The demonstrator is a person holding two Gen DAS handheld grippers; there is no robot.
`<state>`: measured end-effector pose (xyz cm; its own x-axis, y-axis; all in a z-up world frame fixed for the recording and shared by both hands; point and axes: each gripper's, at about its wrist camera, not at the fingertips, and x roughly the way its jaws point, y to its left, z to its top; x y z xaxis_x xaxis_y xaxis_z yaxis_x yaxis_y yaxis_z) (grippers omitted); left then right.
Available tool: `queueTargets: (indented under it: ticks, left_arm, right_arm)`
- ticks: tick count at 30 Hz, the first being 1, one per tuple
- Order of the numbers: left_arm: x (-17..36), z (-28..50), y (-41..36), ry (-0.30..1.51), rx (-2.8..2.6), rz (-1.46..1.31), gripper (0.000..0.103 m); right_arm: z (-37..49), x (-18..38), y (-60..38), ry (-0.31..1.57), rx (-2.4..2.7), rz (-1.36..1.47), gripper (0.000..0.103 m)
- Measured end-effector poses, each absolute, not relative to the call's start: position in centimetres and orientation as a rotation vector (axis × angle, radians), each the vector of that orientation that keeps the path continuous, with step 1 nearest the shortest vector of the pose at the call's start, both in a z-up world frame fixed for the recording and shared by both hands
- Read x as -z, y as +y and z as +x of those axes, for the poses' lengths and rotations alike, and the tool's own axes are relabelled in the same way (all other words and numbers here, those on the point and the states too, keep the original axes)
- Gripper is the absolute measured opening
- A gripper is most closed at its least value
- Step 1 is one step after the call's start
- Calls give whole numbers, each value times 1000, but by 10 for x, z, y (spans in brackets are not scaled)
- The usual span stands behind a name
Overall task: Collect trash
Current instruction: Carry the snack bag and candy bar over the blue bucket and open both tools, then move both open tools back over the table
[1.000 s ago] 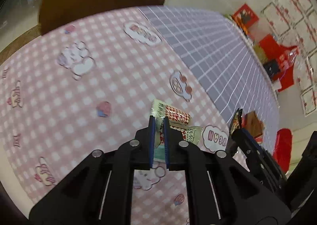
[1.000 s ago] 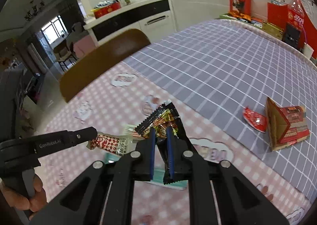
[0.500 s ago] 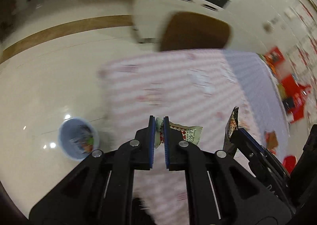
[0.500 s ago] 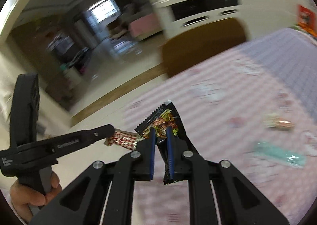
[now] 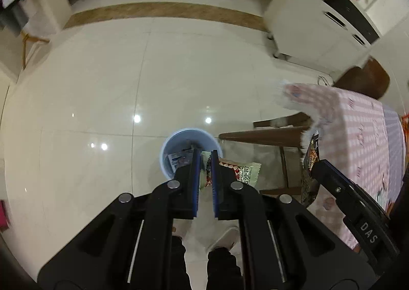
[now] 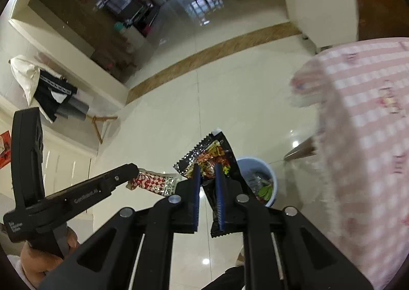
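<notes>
My left gripper [image 5: 205, 155] is shut on a pale snack wrapper with a red-and-white check pattern [image 5: 241, 170], held over the floor just above a light blue bin [image 5: 176, 141]. That wrapper [image 6: 153, 184] also shows in the right wrist view, at the tip of the left gripper [image 6: 131, 171]. My right gripper [image 6: 207, 170] is shut on a black snack wrapper with colourful print [image 6: 212, 154], left of the blue bin [image 6: 268, 175], which holds some trash. The black wrapper [image 5: 309, 175] and right gripper [image 5: 315, 164] appear at the right of the left wrist view.
A table with a pink checked cloth [image 5: 358, 136] [image 6: 365, 136] stands to the right, a wooden chair [image 5: 268, 134] beside the bin. White cabinets [image 5: 319, 24] sit at the back. The person's feet [image 5: 225, 236] stand on glossy floor tiles [image 5: 102, 85]. A hand [image 6: 35, 262] grips the left tool.
Both grippers swung off the pink tablecloth to the floor, each carrying its wrapper. The blue bin now lies right under the left gripper's tips.
</notes>
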<state>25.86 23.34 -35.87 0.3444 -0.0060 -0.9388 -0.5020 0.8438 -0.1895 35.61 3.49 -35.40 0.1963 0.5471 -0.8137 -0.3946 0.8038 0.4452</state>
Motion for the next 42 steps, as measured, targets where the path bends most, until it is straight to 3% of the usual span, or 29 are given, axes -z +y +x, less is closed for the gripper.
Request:
queueTargets:
  ticks: [12, 42]
  left_arm:
    - [379, 252, 272, 1199, -355, -541, 8]
    - [382, 296, 233, 1293, -252, -480, 9]
  right_arm:
    - [352, 371, 101, 1241, -660, 61, 22]
    - [363, 351, 46, 1211, -545, 113, 31]
